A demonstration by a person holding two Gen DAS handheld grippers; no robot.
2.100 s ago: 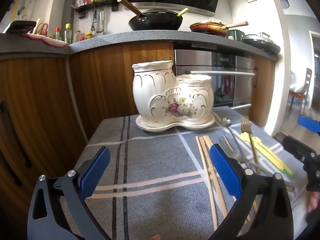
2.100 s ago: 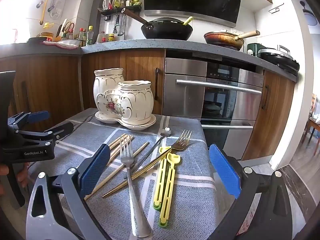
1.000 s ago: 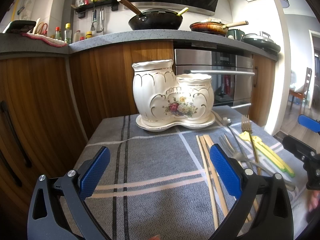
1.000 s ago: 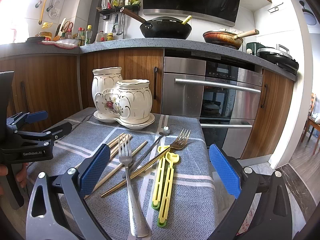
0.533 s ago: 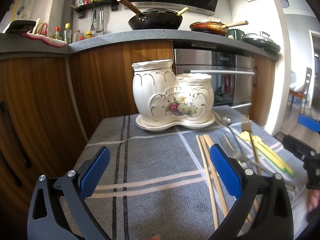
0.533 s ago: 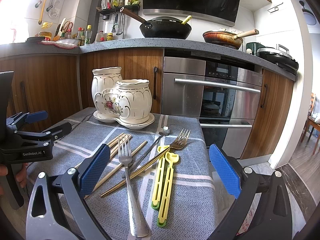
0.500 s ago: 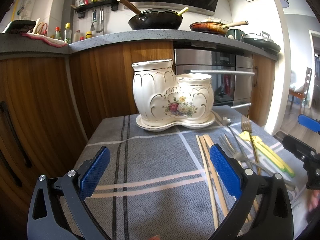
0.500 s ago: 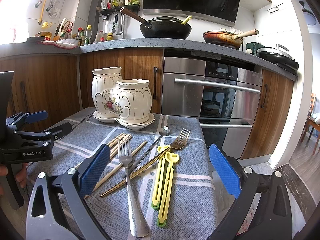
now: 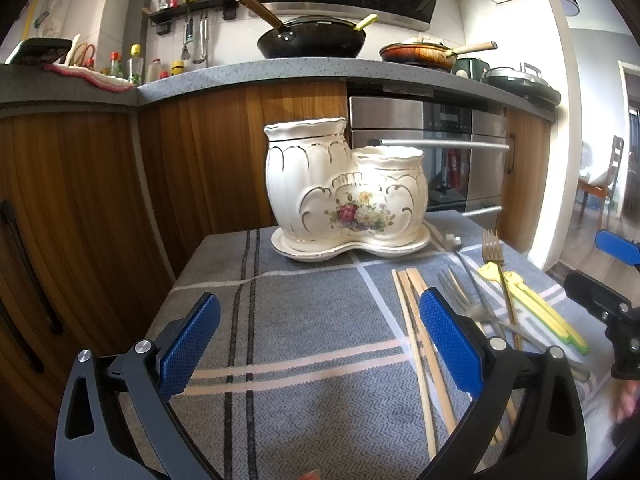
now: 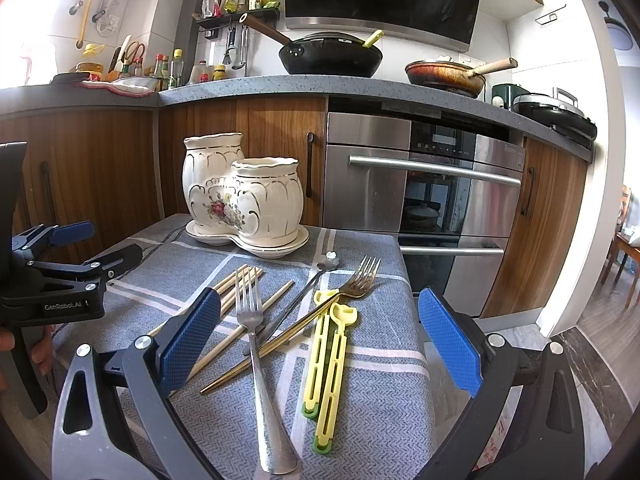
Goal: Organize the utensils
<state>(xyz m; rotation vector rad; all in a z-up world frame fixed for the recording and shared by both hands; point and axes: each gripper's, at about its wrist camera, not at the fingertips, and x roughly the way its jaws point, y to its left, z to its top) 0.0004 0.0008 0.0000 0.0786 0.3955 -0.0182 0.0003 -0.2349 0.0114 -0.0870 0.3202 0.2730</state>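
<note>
A cream two-pot ceramic utensil holder [image 9: 344, 192] with a flower print stands on its saucer at the far end of the grey checked cloth [image 9: 304, 320]; it also shows in the right wrist view [image 10: 244, 200]. On the cloth lie a silver fork [image 10: 260, 356], a gold fork [image 10: 312, 316], a dark-handled spoon [image 10: 304, 292], wooden chopsticks [image 10: 236, 292] and yellow-green chopsticks [image 10: 328, 360]. My left gripper [image 9: 320, 344] is open and empty above the cloth, left of the chopsticks [image 9: 416, 328]. My right gripper [image 10: 320, 340] is open and empty above the forks.
Wooden cabinets [image 9: 80, 216] and a steel oven [image 10: 424, 200] stand behind the table. The counter above holds a black wok [image 10: 332, 56], a frying pan [image 10: 448, 72] and bottles. The cloth's right edge [image 10: 412, 320] drops off toward the floor.
The right gripper has drifted slightly forward and left over the utensils. The left gripper has not visibly moved.
</note>
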